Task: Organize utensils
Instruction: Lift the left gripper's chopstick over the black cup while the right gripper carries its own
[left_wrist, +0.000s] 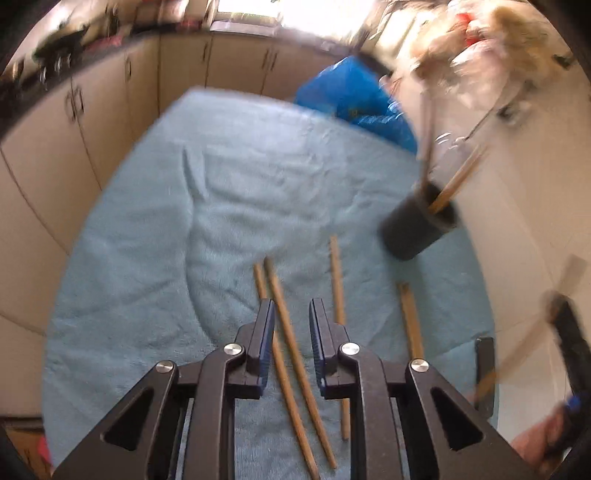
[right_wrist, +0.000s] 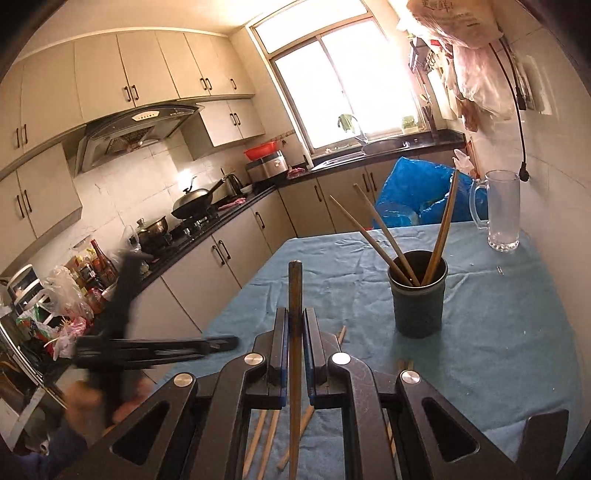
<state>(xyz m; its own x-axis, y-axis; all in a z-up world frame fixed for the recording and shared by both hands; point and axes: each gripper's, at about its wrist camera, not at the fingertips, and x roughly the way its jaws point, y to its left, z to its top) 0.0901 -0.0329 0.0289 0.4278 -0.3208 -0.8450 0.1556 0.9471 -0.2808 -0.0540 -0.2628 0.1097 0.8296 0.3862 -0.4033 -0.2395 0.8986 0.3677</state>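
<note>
Right hand-held gripper (right_wrist: 294, 334) clamped on one chopstick (right_wrist: 295, 295); left hand-held gripper (left_wrist: 291, 321) open, holding nothing.
Left jaws hang over loose chopsticks (left_wrist: 284, 332) lying on the blue cloth (left_wrist: 184, 229) that covers the surface, one stick running between the jaws. Right's chopstick stands upright between its pads, tip above the jaws. Farther back on the cloth, a dark cup (right_wrist: 419, 295) stands upright with three chopsticks (right_wrist: 384, 236) leaning in it. Beyond it, near the wall, a glass mug (right_wrist: 502, 210); behind that, a blue bag (right_wrist: 413, 192).
</note>
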